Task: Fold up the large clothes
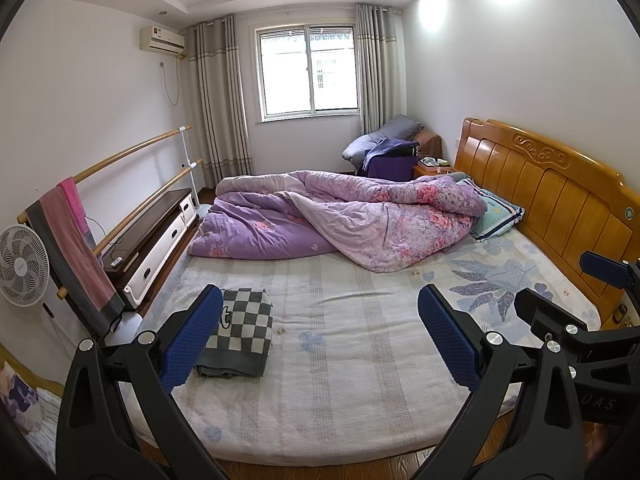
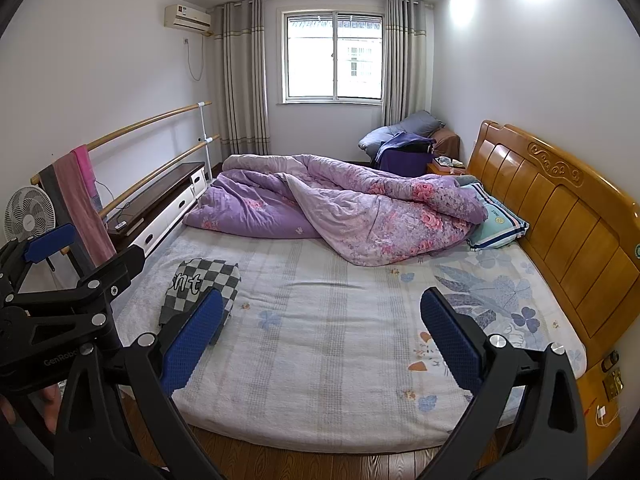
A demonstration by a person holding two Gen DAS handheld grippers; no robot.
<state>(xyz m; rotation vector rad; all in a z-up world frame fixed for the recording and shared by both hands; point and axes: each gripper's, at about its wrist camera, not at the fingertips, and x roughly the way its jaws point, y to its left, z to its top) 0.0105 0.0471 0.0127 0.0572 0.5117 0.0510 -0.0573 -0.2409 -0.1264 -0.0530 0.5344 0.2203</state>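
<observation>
Left wrist: left gripper (image 1: 320, 336) spread wide, empty, above bed (image 1: 340, 400); checkered garment (image 1: 240, 332) folded at bed's left edge.

Right wrist: right gripper (image 2: 322, 336) likewise agape, empty. Probably 1 fold done; next, fetch another garment.

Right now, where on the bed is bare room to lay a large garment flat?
The bare sheet between the checkered folded cloth and the headboard is free. The far half is crowded by the purple quilt and pillow.
</observation>
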